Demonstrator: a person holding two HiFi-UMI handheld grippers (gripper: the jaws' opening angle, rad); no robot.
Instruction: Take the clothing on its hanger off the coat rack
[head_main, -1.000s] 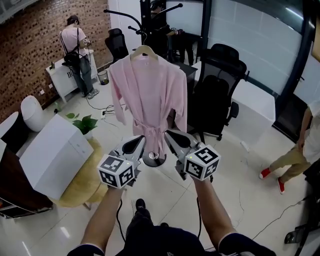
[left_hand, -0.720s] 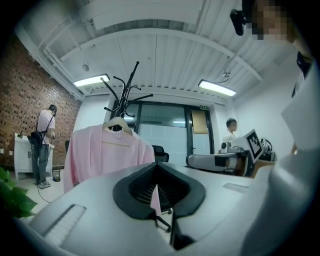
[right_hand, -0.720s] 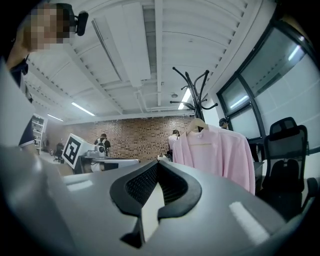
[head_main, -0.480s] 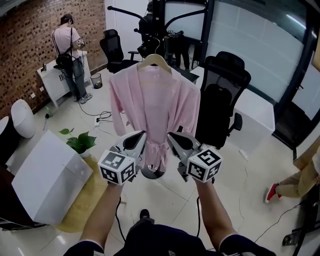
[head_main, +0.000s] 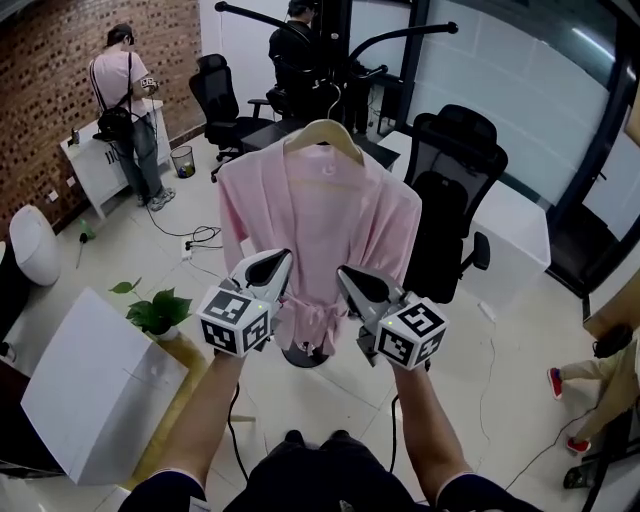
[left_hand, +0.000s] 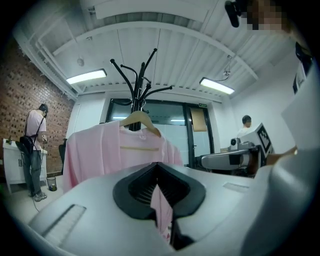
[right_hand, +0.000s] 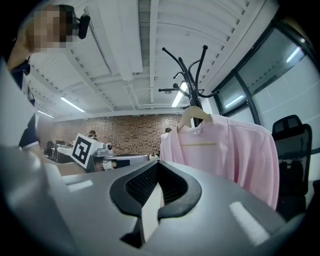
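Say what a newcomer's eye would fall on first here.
A pink robe on a wooden hanger fills the middle of the head view, hung from a black coat rack. Just below it, the left gripper and right gripper point at it, both shut and empty. A black chair stands right of the robe.

The robe (head_main: 320, 230) hung on its hanger (head_main: 322, 135) from the coat rack (left_hand: 136, 92), straight ahead. The left claw (head_main: 283, 256) and right claw (head_main: 344, 272) sat side by side before its hem, apparently just short of it. A chair (head_main: 455, 190) stood right of the robe; a plant (head_main: 160, 312) and box (head_main: 90, 390) lay left.
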